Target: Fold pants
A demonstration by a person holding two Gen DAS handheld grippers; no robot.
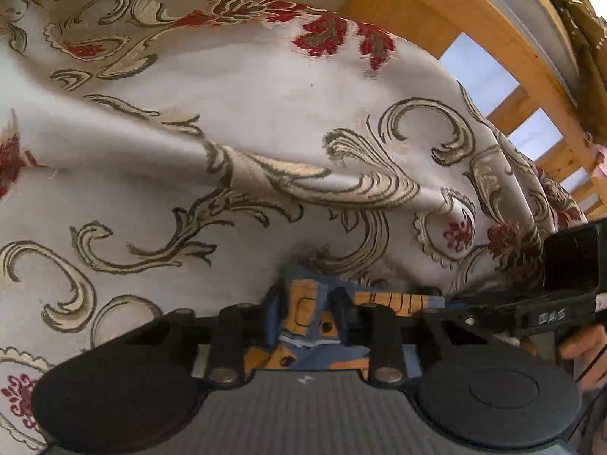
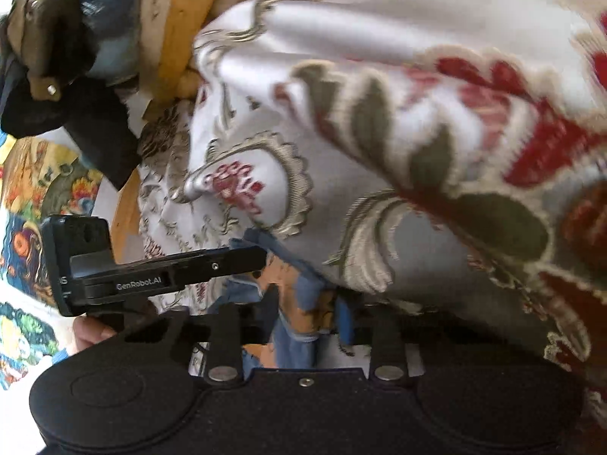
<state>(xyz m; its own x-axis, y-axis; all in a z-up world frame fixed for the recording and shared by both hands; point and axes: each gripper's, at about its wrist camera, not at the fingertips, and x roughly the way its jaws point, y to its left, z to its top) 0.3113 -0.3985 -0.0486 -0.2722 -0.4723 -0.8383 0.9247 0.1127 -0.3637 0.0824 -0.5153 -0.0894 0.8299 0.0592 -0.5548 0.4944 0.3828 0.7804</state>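
Left gripper (image 1: 309, 322) and right gripper (image 2: 303, 311), each clamped on bunched blue-and-orange pants (image 1: 303, 303) at 6 o'clock in its own view. Behind, from 9 to 3 o'clock, drapes a cream floral cloth (image 1: 235, 113); the right gripper shows at 3 o'clock in the left view

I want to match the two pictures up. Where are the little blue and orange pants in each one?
Left wrist view: the pants sit bottom centre, pinched in the left gripper.
Right wrist view: the pants sit bottom centre, pinched in the right gripper, with the left gripper reaching in from the left.
Shared landmark: the flowered white cloth behind the pants.
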